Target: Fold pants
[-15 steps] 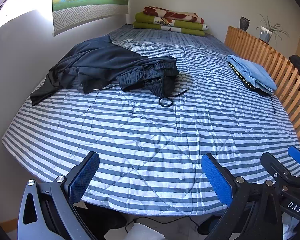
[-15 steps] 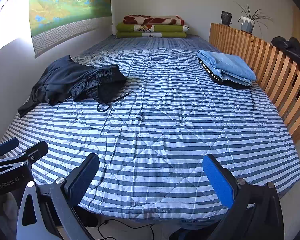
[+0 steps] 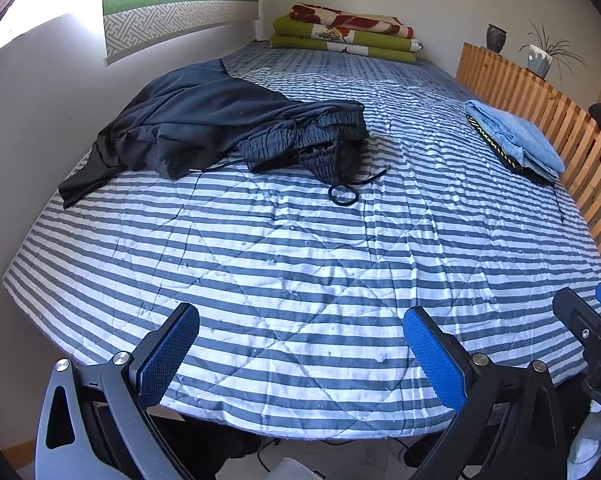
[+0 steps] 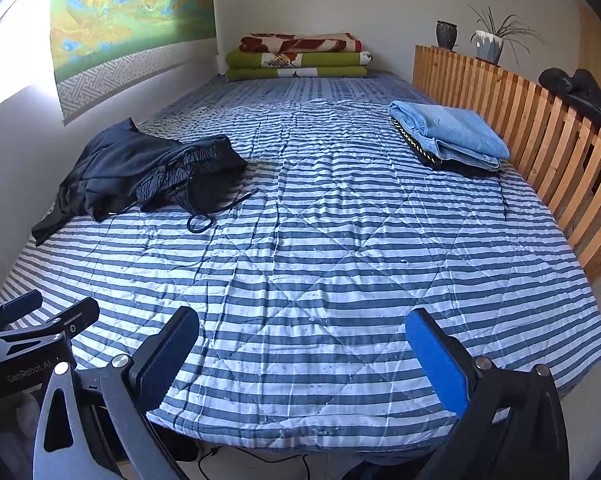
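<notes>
Dark crumpled pants (image 3: 228, 132) (image 4: 148, 168) lie in a heap on the left side of the striped bed (image 3: 300, 264) (image 4: 320, 264), close to the wall, with a black drawstring (image 3: 344, 194) (image 4: 200, 222) looping out toward the middle. My left gripper (image 3: 300, 354) hangs open over the bed's near edge, well short of the pants, nothing between its blue pads. My right gripper (image 4: 302, 356) is likewise open and empty above the near edge. Each gripper shows at the side of the other's view.
A folded stack of light blue jeans (image 3: 516, 140) (image 4: 448, 136) over a dark garment sits at the right. A wooden slatted rail (image 3: 540, 120) (image 4: 540, 132) borders the right side. Folded blankets (image 3: 344, 36) (image 4: 296, 56) lie at the far end. A wall runs along the left.
Both views have shifted very slightly toward the bed; the pants and stack lie as before and both grippers stay open.
</notes>
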`<action>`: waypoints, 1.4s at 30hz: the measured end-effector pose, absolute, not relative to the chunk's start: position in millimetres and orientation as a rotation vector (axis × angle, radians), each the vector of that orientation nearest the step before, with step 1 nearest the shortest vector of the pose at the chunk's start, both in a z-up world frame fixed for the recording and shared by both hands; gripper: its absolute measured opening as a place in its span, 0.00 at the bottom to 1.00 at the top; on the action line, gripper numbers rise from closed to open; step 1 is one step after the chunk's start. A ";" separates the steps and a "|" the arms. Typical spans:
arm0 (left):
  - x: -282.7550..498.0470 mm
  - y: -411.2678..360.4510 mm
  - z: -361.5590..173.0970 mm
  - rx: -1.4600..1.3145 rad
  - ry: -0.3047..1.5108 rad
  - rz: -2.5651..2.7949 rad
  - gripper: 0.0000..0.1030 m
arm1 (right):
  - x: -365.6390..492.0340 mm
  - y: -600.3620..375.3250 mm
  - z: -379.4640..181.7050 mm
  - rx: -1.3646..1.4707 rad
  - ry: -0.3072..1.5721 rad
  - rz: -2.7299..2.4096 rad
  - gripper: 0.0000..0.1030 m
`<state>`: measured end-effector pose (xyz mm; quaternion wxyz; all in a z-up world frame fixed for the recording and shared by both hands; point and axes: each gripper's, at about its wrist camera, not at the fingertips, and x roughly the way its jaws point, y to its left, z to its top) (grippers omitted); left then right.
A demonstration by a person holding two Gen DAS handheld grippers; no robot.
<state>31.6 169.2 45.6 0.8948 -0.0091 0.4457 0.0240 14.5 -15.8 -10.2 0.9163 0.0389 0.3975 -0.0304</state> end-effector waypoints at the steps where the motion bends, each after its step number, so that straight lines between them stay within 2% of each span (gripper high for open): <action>1: 32.1 169.2 44.6 -0.017 0.922 0.054 1.00 | 14.9 -15.5 -10.6 0.081 0.818 -0.062 0.99; 11: 31.5 182.1 43.6 -0.077 0.860 0.107 0.98 | 19.7 -13.8 -15.8 0.082 0.827 -0.064 0.99; 17: 37.3 177.3 40.3 -0.011 0.894 0.085 0.97 | 21.6 -11.6 -17.5 0.079 0.828 -0.062 0.99; 26: 39.6 187.8 32.9 -0.071 0.920 0.062 0.95 | 20.6 -10.2 -16.9 0.081 0.819 -0.065 0.99; 42: 28.2 180.0 31.5 -0.036 0.849 0.109 0.95 | 22.2 -12.1 -24.1 0.091 0.834 -0.073 0.99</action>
